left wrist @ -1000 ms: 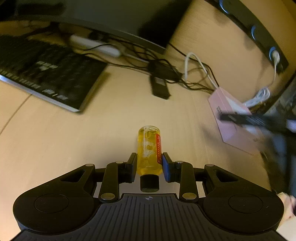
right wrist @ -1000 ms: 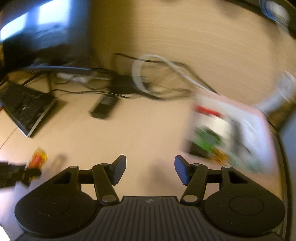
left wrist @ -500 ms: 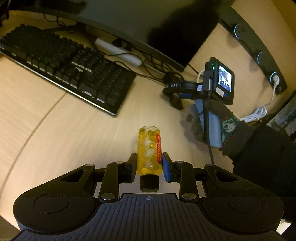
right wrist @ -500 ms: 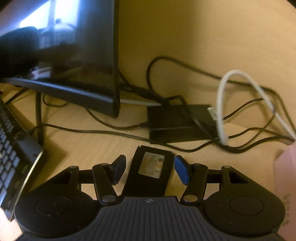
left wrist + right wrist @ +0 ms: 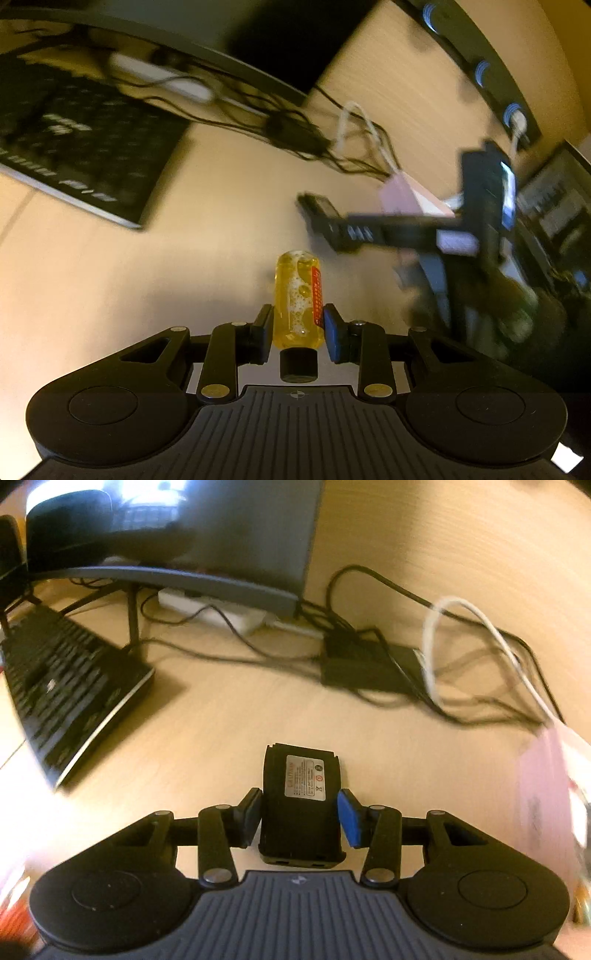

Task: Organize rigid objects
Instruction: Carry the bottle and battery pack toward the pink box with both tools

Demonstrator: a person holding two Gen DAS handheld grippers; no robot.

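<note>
A small clear bottle [image 5: 297,295] of yellow liquid, with a black cap and a red label strip, is clamped between the pads of my left gripper [image 5: 297,319] and held above the wooden desk [image 5: 166,277]. In the right wrist view a black battery pack [image 5: 301,775] with a silver label sits between the pads of my right gripper [image 5: 300,806]. Its jaws are closing and both pads touch the pack's sides. The left wrist view shows the right gripper [image 5: 325,218], blurred, off to the right with the dark pack at its tip.
A black keyboard [image 5: 62,686] lies at the left, under a dark monitor [image 5: 221,535]. Tangled black and white cables [image 5: 461,646] and a black adapter [image 5: 369,664] crowd the back of the desk. A white power strip [image 5: 207,609] and a pink box [image 5: 543,794] are also there.
My right gripper has closed its jaws onto the battery pack and drawn it back from the cables. The left gripper still holds the bottle, though its view has swung.
</note>
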